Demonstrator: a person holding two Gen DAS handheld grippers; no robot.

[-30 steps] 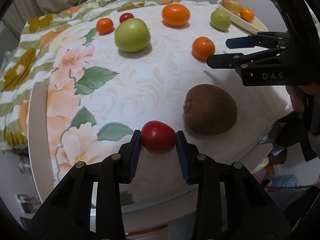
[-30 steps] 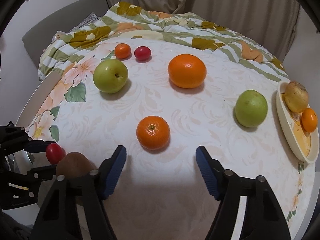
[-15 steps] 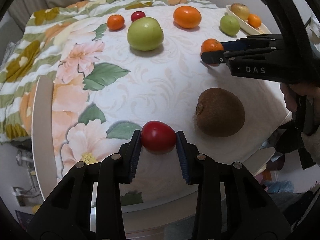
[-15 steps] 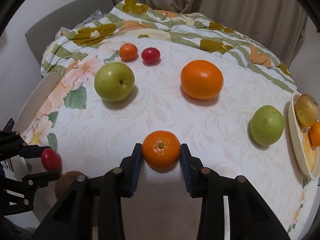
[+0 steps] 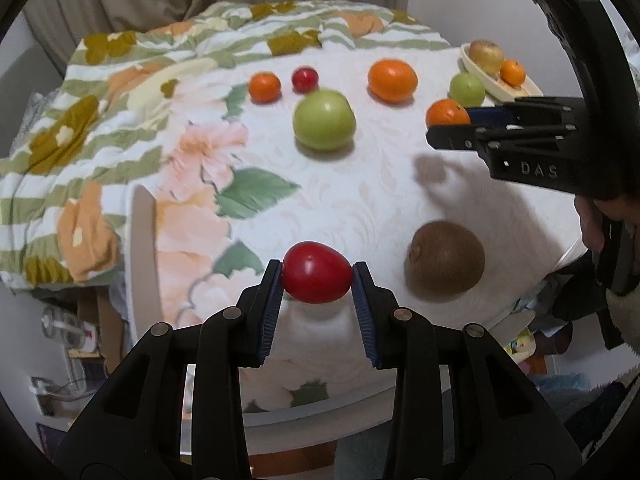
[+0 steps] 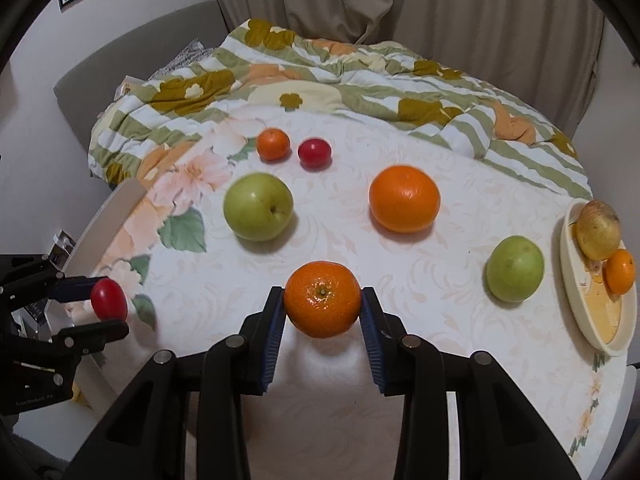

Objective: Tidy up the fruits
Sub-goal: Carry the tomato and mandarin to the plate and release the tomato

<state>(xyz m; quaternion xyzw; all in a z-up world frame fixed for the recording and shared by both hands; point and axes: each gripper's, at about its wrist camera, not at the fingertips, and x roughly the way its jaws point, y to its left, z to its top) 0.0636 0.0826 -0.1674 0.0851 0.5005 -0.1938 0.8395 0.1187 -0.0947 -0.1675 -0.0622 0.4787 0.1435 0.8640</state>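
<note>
Fruits spread over a round table (image 6: 460, 360) under a floral cloth. Left gripper (image 5: 318, 282) pinching a small red tomato (image 5: 318, 278) between its blue pads, clear of the cloth at the near left edge. Right gripper (image 6: 322, 306) clamped on a mandarin (image 6: 322, 298), stem up, pads pressing both sides, shadow on the cloth beneath. Kiwi (image 5: 446, 256) lying near the front edge, just right of the held tomato. Big green apple (image 6: 258, 206) at mid-left, large orange (image 6: 404, 198) at mid-right, well apart. Far side: small mandarin (image 6: 273, 143) and second tomato (image 6: 315, 153) side by side, not quite touching. Smaller green fruit (image 6: 515, 269) at right, just beside a cream dish (image 6: 570, 280) on the right edge. Inside the dish: a yellowish-brown fruit (image 6: 599, 230) at the far end, a little orange one (image 6: 620, 271) touching it on the near side. Patterned blanket (image 6: 320, 72) heaped beyond the table, curtains behind.
</note>
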